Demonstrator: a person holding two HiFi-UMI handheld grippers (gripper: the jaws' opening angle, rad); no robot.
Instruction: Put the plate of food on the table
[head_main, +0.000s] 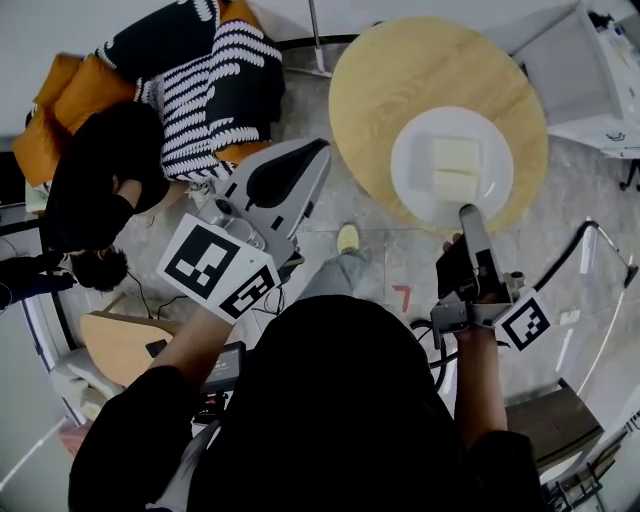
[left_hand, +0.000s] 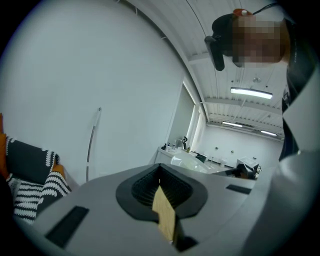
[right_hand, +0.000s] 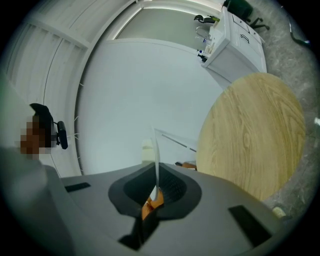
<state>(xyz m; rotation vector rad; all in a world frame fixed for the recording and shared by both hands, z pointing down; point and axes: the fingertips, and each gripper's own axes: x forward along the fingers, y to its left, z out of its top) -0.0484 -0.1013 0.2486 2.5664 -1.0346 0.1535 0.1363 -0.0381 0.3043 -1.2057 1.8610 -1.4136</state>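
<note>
A white plate (head_main: 410, 150) carrying two pale blocks of food (head_main: 455, 156) lies over the near part of a round wooden table (head_main: 400, 70). My right gripper (head_main: 468, 212) is shut on the plate's near rim. In the right gripper view the plate (right_hand: 156, 155) shows edge-on as a thin white line running out from between the jaws of the right gripper (right_hand: 155, 192), with a food block (right_hand: 147, 150) behind it and the table (right_hand: 250, 135) to the right. Whether the plate rests on the table I cannot tell. My left gripper (head_main: 318, 152) (left_hand: 161, 187) is left of the table, shut and holding nothing.
A seated person in black (head_main: 100, 180) is at the left, beside an orange sofa with striped cushions (head_main: 215, 80). A white cabinet (head_main: 590, 80) stands right of the table. A thin metal pole (head_main: 317, 40) rises by the table's far left edge.
</note>
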